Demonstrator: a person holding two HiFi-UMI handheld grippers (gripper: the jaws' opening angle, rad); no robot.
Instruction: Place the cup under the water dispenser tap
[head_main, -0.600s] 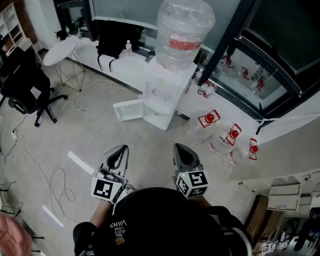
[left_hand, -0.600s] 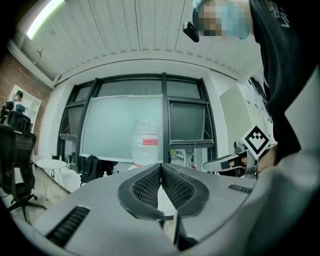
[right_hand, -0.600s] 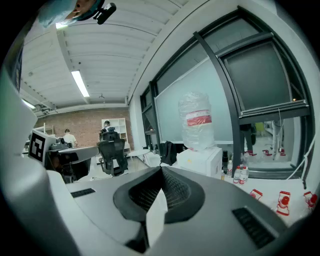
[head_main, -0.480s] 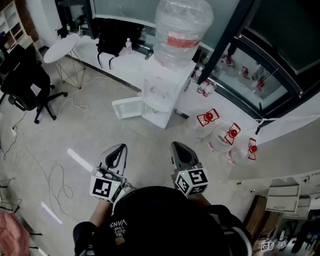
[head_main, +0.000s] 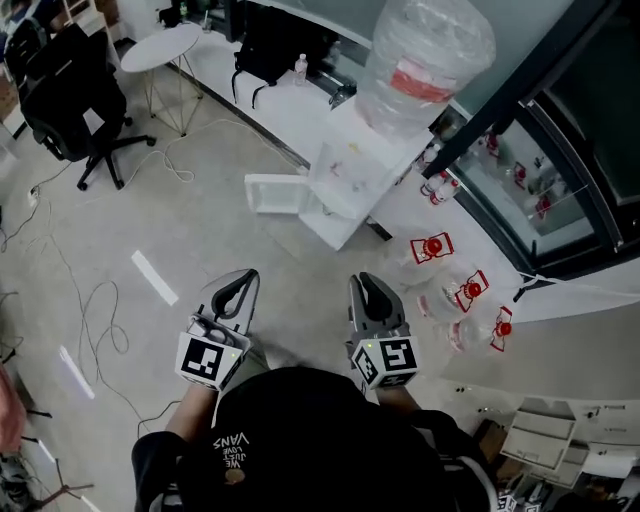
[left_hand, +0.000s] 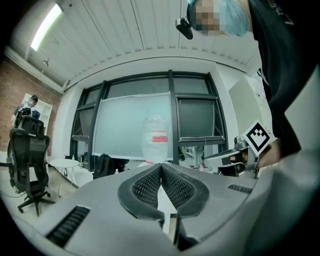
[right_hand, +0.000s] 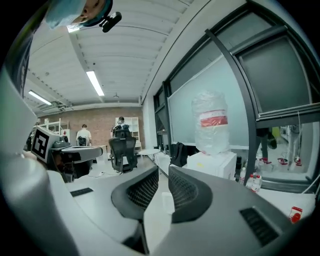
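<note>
The left tool (left_hand: 161, 167) has its two jaws pressed tip to tip, with nothing between them. The right tool (right_hand: 163, 172) has its two jaws a narrow gap apart and grips nothing; a small pale shape shows low in that gap, and I cannot tell what it is. In the head view the left tool (head_main: 243, 283) and right tool (head_main: 365, 285) are held side by side, apart, over bare floor (head_main: 200, 230), both pointing toward the water dispenser (head_main: 345, 180).

I cannot make out a cup in any view. The one water dispenser is a white cabinet standing well ahead of both tools, with one large clear bottle (head_main: 430, 60) upside down on top, bearing a red label. Its one white door (head_main: 275, 195) stands swung open to the left.

To the right of the dispenser, three big red-capped water jugs (head_main: 470, 290) lie on the floor along the window wall. A cluster of small red-capped bottles (head_main: 437, 185) stands just beside the cabinet; their number is unclear.

Further left are one black bag (head_main: 270, 50), one small bottle (head_main: 300, 68), one round white table (head_main: 168, 45) and one black office chair (head_main: 75, 100). Two white tape strips (head_main: 155, 278) and loose cables (head_main: 100, 310) mark the floor at the left.
</note>
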